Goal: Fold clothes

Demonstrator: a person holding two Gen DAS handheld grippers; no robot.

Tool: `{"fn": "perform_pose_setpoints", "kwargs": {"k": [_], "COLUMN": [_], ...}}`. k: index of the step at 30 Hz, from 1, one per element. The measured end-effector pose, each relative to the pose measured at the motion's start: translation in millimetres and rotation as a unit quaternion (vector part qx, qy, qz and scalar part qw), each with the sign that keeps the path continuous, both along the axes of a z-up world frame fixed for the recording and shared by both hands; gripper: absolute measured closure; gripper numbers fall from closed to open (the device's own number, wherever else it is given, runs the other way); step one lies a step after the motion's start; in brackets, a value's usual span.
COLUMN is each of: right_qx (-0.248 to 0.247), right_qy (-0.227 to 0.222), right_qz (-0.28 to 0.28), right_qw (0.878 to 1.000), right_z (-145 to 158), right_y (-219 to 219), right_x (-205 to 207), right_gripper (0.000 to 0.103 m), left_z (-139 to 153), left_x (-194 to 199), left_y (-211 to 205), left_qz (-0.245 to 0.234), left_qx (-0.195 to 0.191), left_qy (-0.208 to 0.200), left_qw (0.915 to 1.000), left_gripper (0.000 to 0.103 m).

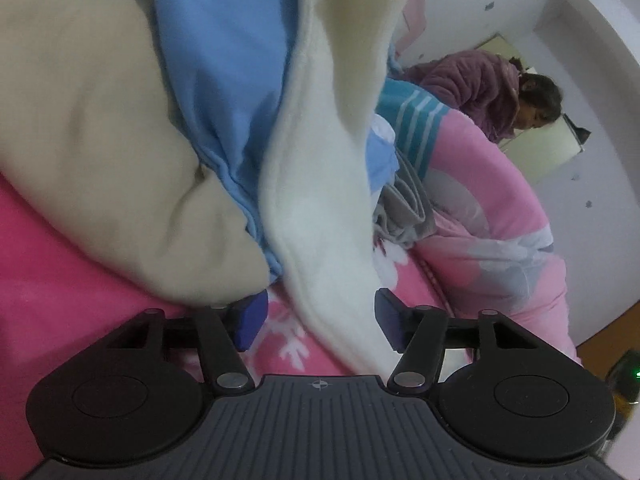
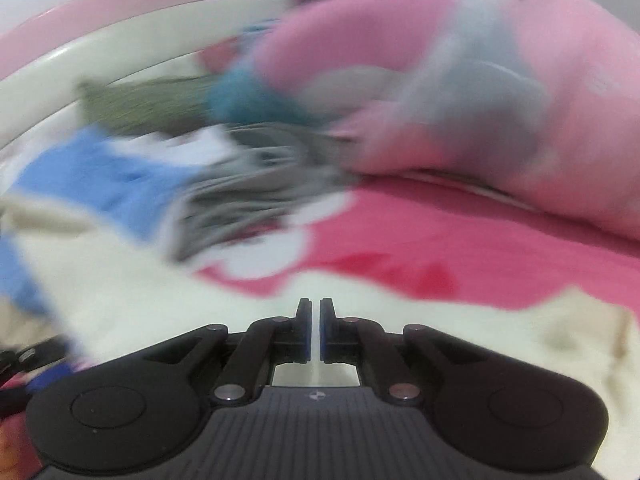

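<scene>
So we're on the bed point(image 1: 48, 264) with the pink snowflake blanket, and the garment in play is the cream fleece point(image 1: 320, 184), draped in a long strip down toward the left tool point(image 1: 320, 320). Behind it sit a beige piece point(image 1: 100, 140) and a blue piece point(image 1: 216, 80), with more clothes heaped further back: something teal striped point(image 1: 412, 120) and something grey point(image 1: 404, 200). A person in a purple robe point(image 1: 472, 80) is off by the wall.

Our read: we're mid-fold on the cream piece, carrying an edge across. To do this well, we'd keep the pinched edge taut and low, lay it over so the edges line up, and not drag the blue piece along with it. Smooth it flat before letting go.

Tools: the left tool is released, jaws about halfway apart, with the cream strip running between them. The cloth brushes the right-side pad point(image 1: 390, 320), but nothing is being squeezed. The right tool point(image 2: 315, 330) is clenched nearly shut with just a sliver of gap. Its view is badly blurred; cream fabric point(image 2: 160, 312) lies right under and around the tips, but we can't tell whether it's pinching a thin edge or nothing at all
</scene>
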State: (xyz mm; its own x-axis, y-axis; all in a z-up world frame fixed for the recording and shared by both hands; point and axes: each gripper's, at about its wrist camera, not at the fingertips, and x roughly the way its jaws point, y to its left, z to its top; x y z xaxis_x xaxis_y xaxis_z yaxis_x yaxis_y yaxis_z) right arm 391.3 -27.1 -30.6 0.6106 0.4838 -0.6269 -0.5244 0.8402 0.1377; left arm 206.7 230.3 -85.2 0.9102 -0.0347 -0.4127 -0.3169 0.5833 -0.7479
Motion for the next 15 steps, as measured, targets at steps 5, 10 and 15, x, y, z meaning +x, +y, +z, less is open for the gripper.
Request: {"fn": "perform_pose_setpoints", "kwargs": {"k": [5,10,15], "right_qx": [0.029,0.021,-0.024], "right_qy": [-0.034,-0.074,-0.080], "right_qz": [0.122,0.212,0.237], "right_qw": [0.992,0.974,0.968], "right_z": [50,81,88], "right_y": [79,171,243], "right_x": [-41,-65,-65], "right_gripper": [0.062,0.041,0.040], "left_z": [4,1,-3], "left_x": [-8,-6,-13], "left_y": [-16,-21,-5], "left_qz": [0.014,0.023,0.039], "left_qx": [0.051,0.065,0.010], "left_qy": [0.007,0.020,0.017], "left_qw": [0.9986,0.9974,0.9991], "left_gripper": [0.046,0.046,0.053]}}
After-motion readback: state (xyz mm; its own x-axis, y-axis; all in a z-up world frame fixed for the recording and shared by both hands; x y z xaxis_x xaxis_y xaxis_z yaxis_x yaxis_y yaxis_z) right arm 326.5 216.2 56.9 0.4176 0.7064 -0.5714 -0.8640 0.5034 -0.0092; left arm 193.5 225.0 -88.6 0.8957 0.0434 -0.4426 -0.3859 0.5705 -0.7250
